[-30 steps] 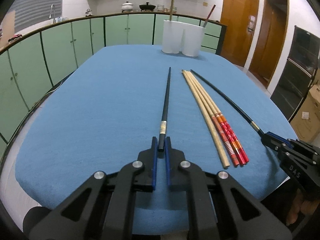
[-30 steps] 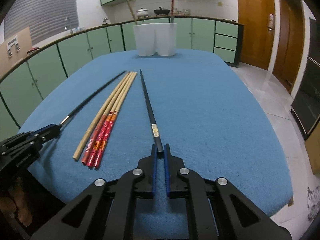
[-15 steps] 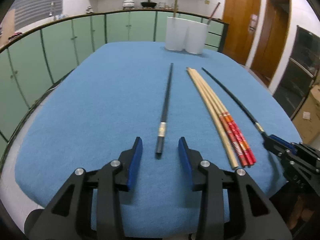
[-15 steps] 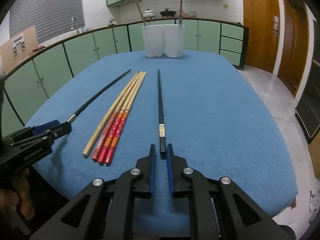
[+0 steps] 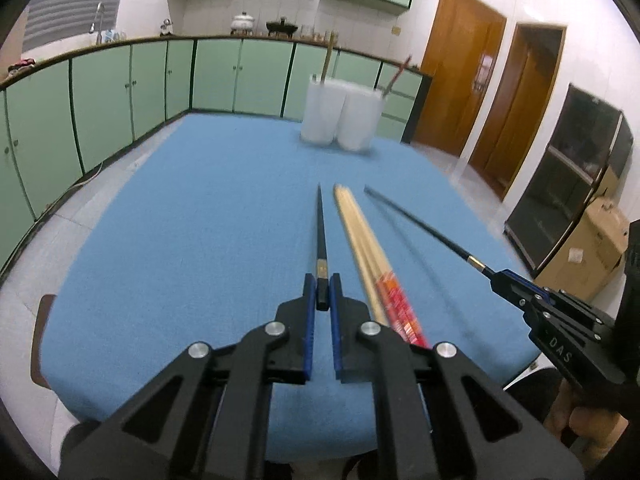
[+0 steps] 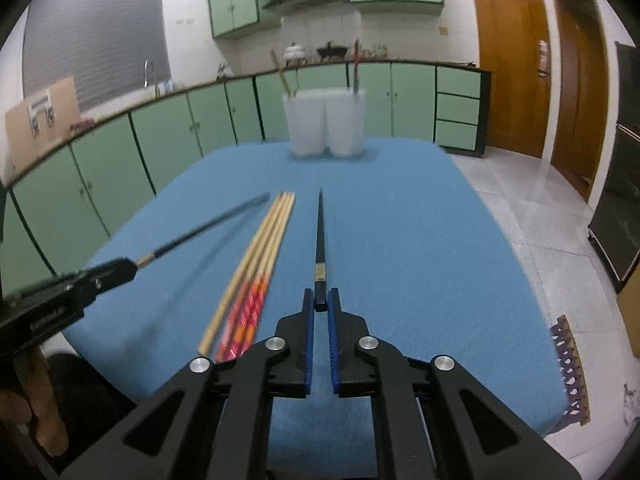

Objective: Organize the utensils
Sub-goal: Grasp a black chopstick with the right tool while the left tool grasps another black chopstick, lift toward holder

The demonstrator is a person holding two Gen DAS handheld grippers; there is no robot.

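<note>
Chopsticks are the things to sort here, and two slim black ones with a pale band near the butt are clamped, one in each tool. Left tool point(image 5: 322, 298) has its blue-lined jaws closed on the butt of the first black chopstick point(image 5: 321, 236), which points away toward the far end of the counter point(image 5: 180, 220), a table under a blue cloth. Right tool point(image 6: 321, 300) grips the second black chopstick point(image 6: 320, 232) the same way, tip forward. In the left wrist view that second stick shows at the right, raised off the cloth with a faint shadow line under it; in the right wrist view the first stick appears at the left, likewise lifted. Between the two held sticks, flat on the cloth, lies a bundle of pale wooden chopsticks with red and orange banded ends point(image 5: 372, 256), side by side and touching; how many there are I cannot tell through the blur. At the far end stand two white plastic holders point(image 6: 325, 124), touching each other, each with a stick or two upright inside. Green cabinet doors point(image 5: 100, 92) curve round behind, and brown wooden doors point(image 6: 508, 60) close the right side.
</note>
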